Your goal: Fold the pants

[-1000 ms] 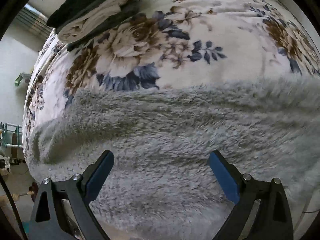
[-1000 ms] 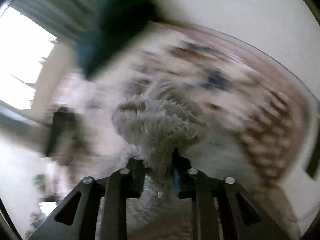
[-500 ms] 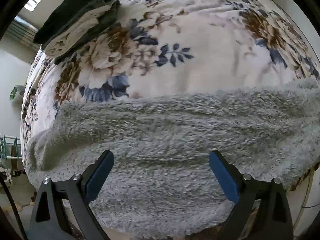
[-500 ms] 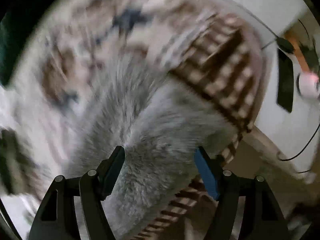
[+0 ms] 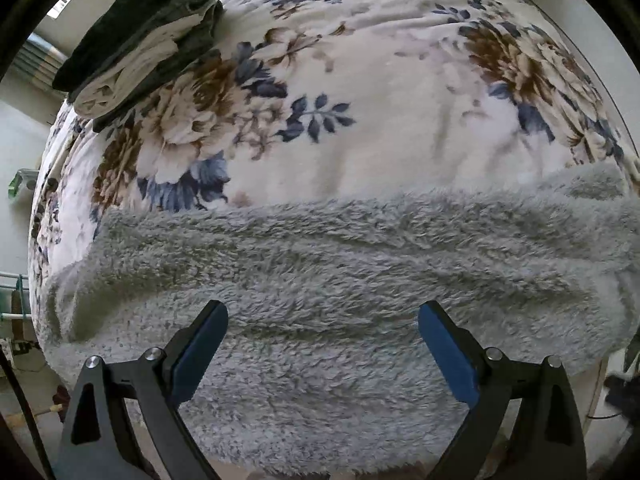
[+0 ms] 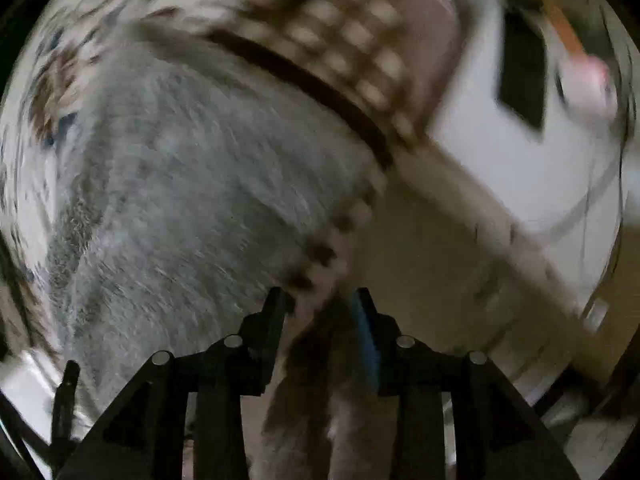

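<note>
Left wrist view: the left gripper (image 5: pixel 322 322) hangs over the grey fleece pants (image 5: pixel 340 264), its blue-padded fingers (image 5: pixel 200 344) spread wide apart with nothing between them. The pants lie flat in a long band across the near side of the floral blanket (image 5: pixel 360 120), running from the left edge to the right edge of the bed. A stack of folded clothes (image 5: pixel 140 36), dark green over cream, sits on the blanket at the far left corner, well apart from the pants.

Right wrist view: the frame is smeared by motion blur. The right gripper (image 6: pixel 320 300) shows its fingers drawn close together, a narrow gap remaining; brownish fabric sits in that gap, but whether it is clamped cannot be told. The grey pants (image 6: pixel 192 184) fill the left half of the frame, ahead and left of the fingers. A brown checked cloth (image 6: pixel 340 48) borders the pants on the far side. A white surface (image 6: pixel 500 168) lies to the right.
</note>
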`<state>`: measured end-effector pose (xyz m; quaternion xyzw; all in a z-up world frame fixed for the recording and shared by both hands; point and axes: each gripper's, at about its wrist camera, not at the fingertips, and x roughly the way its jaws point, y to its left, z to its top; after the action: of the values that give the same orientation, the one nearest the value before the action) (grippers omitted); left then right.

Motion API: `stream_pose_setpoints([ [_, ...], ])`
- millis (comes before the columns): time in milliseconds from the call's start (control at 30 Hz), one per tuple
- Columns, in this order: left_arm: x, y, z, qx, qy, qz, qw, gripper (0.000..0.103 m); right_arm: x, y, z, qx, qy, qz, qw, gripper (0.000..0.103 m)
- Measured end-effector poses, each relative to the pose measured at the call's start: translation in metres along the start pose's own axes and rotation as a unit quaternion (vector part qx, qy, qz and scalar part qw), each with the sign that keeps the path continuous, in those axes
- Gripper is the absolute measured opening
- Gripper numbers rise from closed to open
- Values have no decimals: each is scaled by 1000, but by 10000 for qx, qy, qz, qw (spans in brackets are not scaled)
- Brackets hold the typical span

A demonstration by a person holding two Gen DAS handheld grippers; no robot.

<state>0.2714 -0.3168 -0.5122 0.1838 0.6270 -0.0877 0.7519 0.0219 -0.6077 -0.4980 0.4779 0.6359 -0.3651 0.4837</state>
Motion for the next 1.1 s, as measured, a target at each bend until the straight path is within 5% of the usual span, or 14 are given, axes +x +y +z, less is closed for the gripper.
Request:
stream_pose_setpoints([
  [100,-2,-1,2,-5,-35,-28,10000,97,-38,-8,-3,224,-623,257,9975,39],
  [167,-3,-1,4,-19,-51,-34,10000,97,-65,14,11,88,-1030,554,9931,68],
  [233,-2,1,7,-69,-73,-32,9999,97,-73,49,35,-295,-1172,581,9910,72],
  [333,-1,5,10,-126,-90,12,9999,97,-60,114,83,-1037,-1202,-33,9873,72],
  [400,0,7,10,-165,-112,39,9998,97,-28,153,109,-1442,-798,-672,9840,72],
  [433,1,8,10,-170,-105,49,9998,97,-13,162,116,-1517,-581,-743,9839,67],
  [467,3,9,11,-190,-90,46,9998,97,0,167,121,-1517,-435,-726,9848,42],
  [533,4,12,10,-240,-64,35,9997,97,6,171,122,-1433,-474,-736,9858,12],
  [633,3,20,8,-367,-76,12,9993,97,-30,169,107,-1351,-1176,-297,9834,8],
  [733,3,26,7,-464,-56,-8,9989,97,-76,175,77,-1758,-1955,-5,9648,8],
  [867,6,30,8,-523,-28,10,9986,97,-91,200,70,-2222,-2244,25,9488,8],
  [1000,1,33,11,-548,-81,-44,9985,97,-43,213,101,-2403,-1184,-375,9627,16],
  [1033,-3,35,11,-549,-125,-65,9984,97,-43,200,107,-2152,-969,18,9718,20],
  [1100,-7,39,12,-581,-196,-134,9980,97,-62,176,105,-1809,-1174,453,9754,50],
])
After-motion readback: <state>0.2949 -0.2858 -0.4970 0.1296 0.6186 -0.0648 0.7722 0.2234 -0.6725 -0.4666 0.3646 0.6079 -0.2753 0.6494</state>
